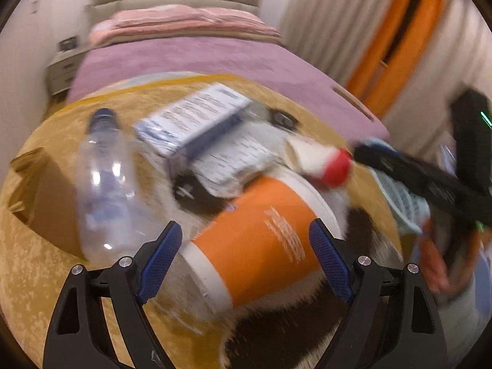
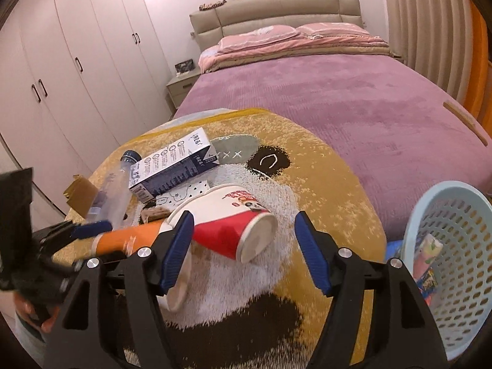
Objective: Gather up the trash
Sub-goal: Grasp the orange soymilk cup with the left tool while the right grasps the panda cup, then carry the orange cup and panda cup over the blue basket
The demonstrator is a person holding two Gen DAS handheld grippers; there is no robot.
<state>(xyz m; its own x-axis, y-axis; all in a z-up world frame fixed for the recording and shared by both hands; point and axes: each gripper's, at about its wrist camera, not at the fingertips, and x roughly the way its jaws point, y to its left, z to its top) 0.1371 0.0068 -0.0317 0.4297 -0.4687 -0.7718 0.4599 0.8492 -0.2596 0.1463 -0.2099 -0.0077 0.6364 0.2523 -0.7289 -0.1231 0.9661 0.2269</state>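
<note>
Both tongs gape, gripping nothing: the left gripper [image 1: 243, 261] straddles an orange cup [image 1: 258, 240], the right gripper [image 2: 243, 246] a red cup [image 2: 233, 230]; each should close squarely mid-body before lifting toward the basket [image 2: 455, 246].

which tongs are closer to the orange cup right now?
Left. The left tongs straddle the orange cup, open, pads not pressing. The right tongs sit open around the red-and-white cup, beside the orange one.
</note>
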